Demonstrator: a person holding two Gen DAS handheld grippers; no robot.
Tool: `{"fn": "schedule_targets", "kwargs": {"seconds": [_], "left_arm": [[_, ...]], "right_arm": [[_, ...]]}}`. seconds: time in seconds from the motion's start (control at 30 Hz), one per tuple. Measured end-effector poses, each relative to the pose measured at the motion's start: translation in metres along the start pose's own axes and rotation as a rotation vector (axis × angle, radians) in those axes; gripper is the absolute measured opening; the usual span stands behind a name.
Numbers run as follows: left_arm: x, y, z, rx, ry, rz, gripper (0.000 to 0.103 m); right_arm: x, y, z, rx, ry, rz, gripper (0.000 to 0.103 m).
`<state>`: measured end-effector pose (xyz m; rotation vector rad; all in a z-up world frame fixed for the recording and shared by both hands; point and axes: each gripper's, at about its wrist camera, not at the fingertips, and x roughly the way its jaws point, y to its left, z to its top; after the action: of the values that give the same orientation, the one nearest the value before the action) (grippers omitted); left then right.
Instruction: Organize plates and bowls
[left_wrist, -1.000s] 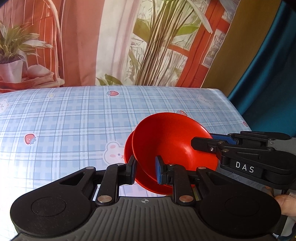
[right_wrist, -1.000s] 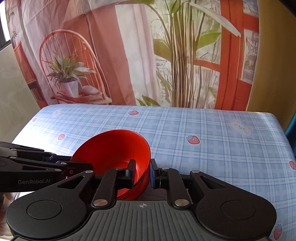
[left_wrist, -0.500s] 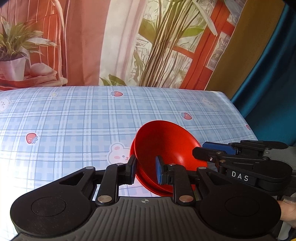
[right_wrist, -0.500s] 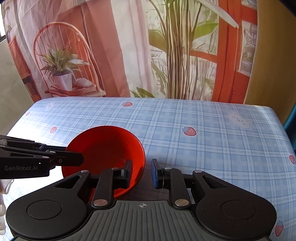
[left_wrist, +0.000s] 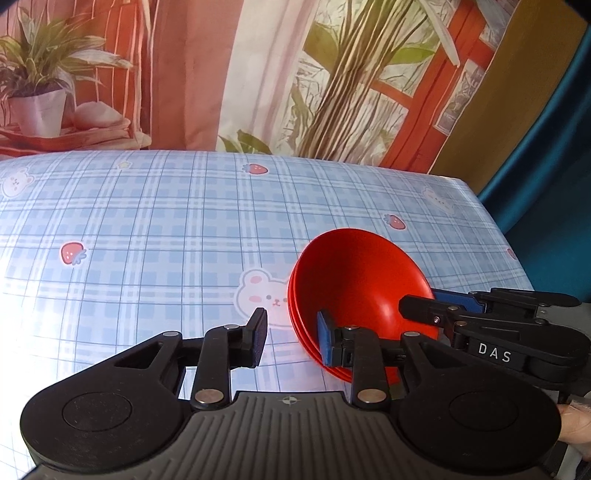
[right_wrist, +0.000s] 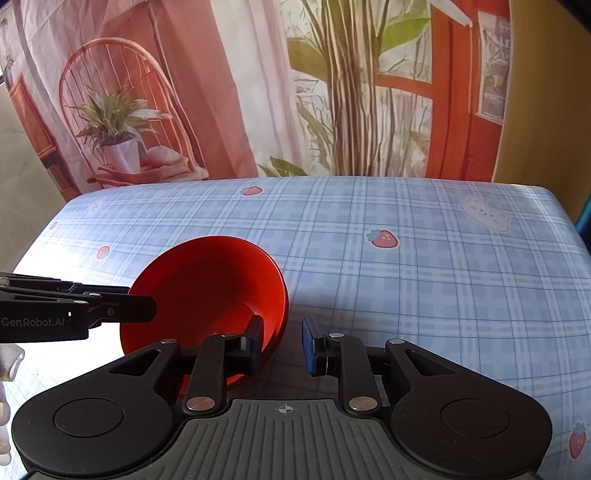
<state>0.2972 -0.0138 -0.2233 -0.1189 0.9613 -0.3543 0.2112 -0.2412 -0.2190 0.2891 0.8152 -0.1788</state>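
Two red bowls (left_wrist: 354, 291) sit nested one inside the other on a table covered by a blue plaid cloth (left_wrist: 155, 221) printed with strawberries and bear faces. In the left wrist view, the left gripper (left_wrist: 290, 338) has its jaws spread wide and holds nothing: its right finger, with a blue pad, sits just inside the near rim of the bowls, while its other finger stands over bare cloth beside them. The right gripper (left_wrist: 443, 308) enters this view from the right, its tips at the bowls' right rim. In the right wrist view, the right gripper (right_wrist: 282, 345) also has its jaws wide apart and empty; its left finger sits inside the bowls' (right_wrist: 207, 291) near rim and its blue-padded finger stands outside, over the cloth (right_wrist: 424, 266). The left gripper (right_wrist: 142, 306) reaches in from the left to the bowls' left edge. Behind the table hangs a curtain (right_wrist: 258, 85) printed with a potted plant, a chair and a red window frame.
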Motion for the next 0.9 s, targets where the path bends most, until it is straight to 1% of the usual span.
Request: {"fn": "schedule_targets", "kwargs": {"seconds": [0.1,0.33,0.43,0.57,0.9], "left_arm": [[0.004,0.002,-0.002,-0.011,0.013,-0.02,0.031],[0.01,-0.002,-0.006,-0.002,0.031,-0.051,0.031],[0.013,-0.003,-0.007,-0.001,0.035,-0.065,0.028],[0.013,-0.004,-0.007,0.005,0.033,-0.059,0.028],[0.009,-0.009,-0.006,0.022,0.021,-0.059,0.027]], "right_arm": [[0.002,0.001,-0.001,0.001,0.003,0.009,0.021],[0.007,0.0,-0.004,0.006,0.008,0.034,0.02],[0.008,-0.001,-0.004,0.013,0.011,0.046,0.02],[0.01,0.001,-0.006,0.01,0.017,0.058,0.02],[0.006,0.0,-0.005,0.015,-0.008,0.046,0.019]]}}
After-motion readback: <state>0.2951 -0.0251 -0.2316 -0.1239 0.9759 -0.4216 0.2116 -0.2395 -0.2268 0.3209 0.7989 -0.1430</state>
